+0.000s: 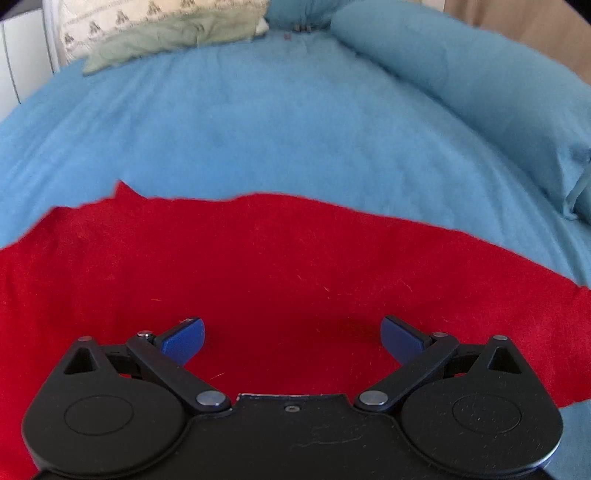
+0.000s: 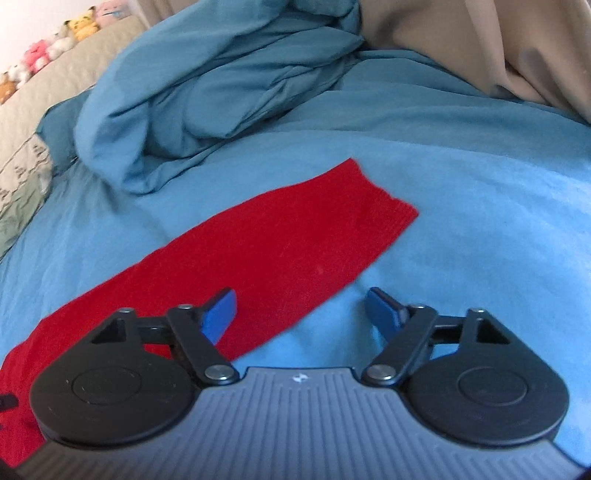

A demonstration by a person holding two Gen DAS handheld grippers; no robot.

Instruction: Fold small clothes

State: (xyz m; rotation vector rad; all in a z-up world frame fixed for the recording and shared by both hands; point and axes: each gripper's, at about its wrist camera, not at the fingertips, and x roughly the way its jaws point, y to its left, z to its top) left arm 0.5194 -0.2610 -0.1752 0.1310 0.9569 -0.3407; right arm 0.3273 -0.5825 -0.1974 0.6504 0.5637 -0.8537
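Note:
A red knit garment [image 1: 280, 266] lies flat on the blue bed sheet [image 1: 258, 122]. My left gripper [image 1: 292, 334] is open and empty, hovering low over the red fabric with both blue fingertips above it. In the right wrist view a long red sleeve [image 2: 288, 243] stretches away to a ribbed cuff at the upper right. My right gripper [image 2: 300, 306] is open and empty over the sleeve's near right edge: its left fingertip [image 2: 219, 314] is over the red cloth, its right one [image 2: 380, 310] over the sheet [image 2: 461, 229].
A bunched blue duvet [image 2: 214, 96] lies beyond the sleeve. A blue pillow [image 1: 461, 74] and a patterned cream pillow [image 1: 155, 29] sit at the bed's far end. A beige curtain [image 2: 480, 44] hangs at the right, with plush toys [image 2: 48, 48] at the far left.

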